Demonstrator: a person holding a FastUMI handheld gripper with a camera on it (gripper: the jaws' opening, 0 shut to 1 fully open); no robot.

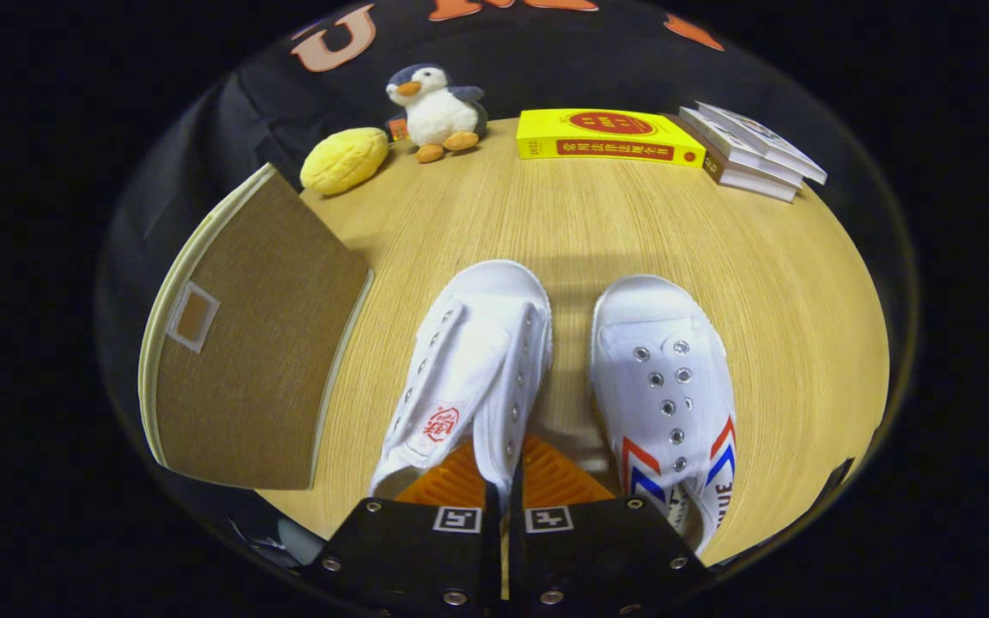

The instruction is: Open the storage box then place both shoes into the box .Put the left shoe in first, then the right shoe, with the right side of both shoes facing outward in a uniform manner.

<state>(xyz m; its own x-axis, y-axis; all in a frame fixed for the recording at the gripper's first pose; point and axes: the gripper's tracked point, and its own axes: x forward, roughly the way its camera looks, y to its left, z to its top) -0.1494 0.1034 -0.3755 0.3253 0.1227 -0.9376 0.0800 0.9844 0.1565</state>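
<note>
White canvas, the left shoe (469, 369) sits on the wooden table (632, 223) with its inner side wall pinched between the fingers of the gripper (503, 485), which are closed on that thin wall near the shoe's opening. The gripper points level along the shoe, toes away. Just right of this shoe stands the right shoe (666, 395), apart from it. Left of the held shoe the brown fabric storage box (245, 360) stands, lid shut. Well beyond are a plush penguin (436, 107) and a yellow book (606, 137).
</note>
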